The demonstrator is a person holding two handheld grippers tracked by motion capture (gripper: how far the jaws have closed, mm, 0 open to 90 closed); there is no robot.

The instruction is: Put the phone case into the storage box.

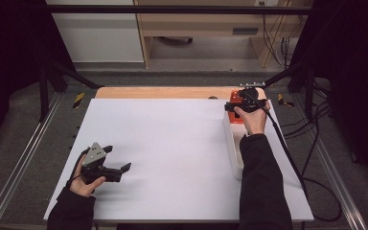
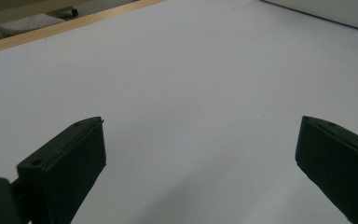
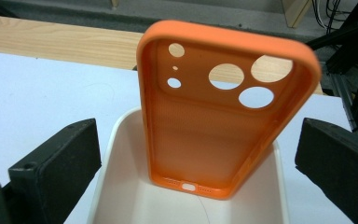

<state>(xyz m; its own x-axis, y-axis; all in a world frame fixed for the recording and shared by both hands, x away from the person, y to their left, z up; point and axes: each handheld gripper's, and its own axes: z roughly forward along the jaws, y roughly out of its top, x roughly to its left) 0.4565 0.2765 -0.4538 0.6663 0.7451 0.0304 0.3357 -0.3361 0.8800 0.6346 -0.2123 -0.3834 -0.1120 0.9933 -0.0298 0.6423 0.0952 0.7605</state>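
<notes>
The right gripper point(image 3: 191, 154) has its jaws wide apart, at the far right corner of the tabletop point(image 1: 172, 143). Between them, untouched, an orange phone case point(image 3: 214, 121) stands tilted in the white tray point(image 3: 121, 186). The left gripper point(image 2: 200, 154) rests open near the front left corner.

High view: above near edge, facing forward and down over whole table point(image 1: 172, 143). Gripper views: low and close, along own jaws; left across bare tabletop, right into white tray point(image 3: 121, 140). Shared: tabletop, wooden far edge point(image 2: 51, 35).
</notes>
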